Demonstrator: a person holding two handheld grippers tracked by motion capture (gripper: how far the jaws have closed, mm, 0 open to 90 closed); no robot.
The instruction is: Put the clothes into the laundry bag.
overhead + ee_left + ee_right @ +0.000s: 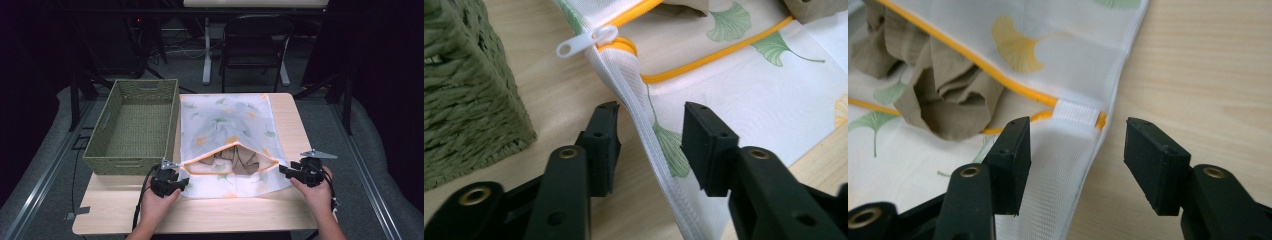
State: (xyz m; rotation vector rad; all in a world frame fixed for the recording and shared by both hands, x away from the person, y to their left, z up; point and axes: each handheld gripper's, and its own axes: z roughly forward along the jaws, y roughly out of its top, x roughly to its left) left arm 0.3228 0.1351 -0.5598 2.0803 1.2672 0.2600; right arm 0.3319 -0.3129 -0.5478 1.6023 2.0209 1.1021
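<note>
Lying flat across the middle of the desk is a white mesh laundry bag printed with ginkgo leaves, its orange zipper drawn open along the near part so that crumpled brown cloth is seen inside. The bag's near left edge is straddled by the left tool, at about 7 o'clock of the bag; its jaws are spread, and the white seam is seen running between them without being pressed by either pad. The white zipper pull is found just beyond those jaws, at 11 o'clock in the left gripper view, resting on bare wood. The near right corner of the bag, at about 4 o'clock, is faced by the right tool, whose jaws are likewise spread wide; the white end tab of the zipper is seen between them, untouched, with one pad over the mesh and the other over bare desk. A green woven basket is set at 9 o'clock of the bag, just beside its left edge and close to the left tool. Beyond the desk, at 12 o'clock, a black chair and a white table leg are seen on the floor, well apart from the work.
</note>
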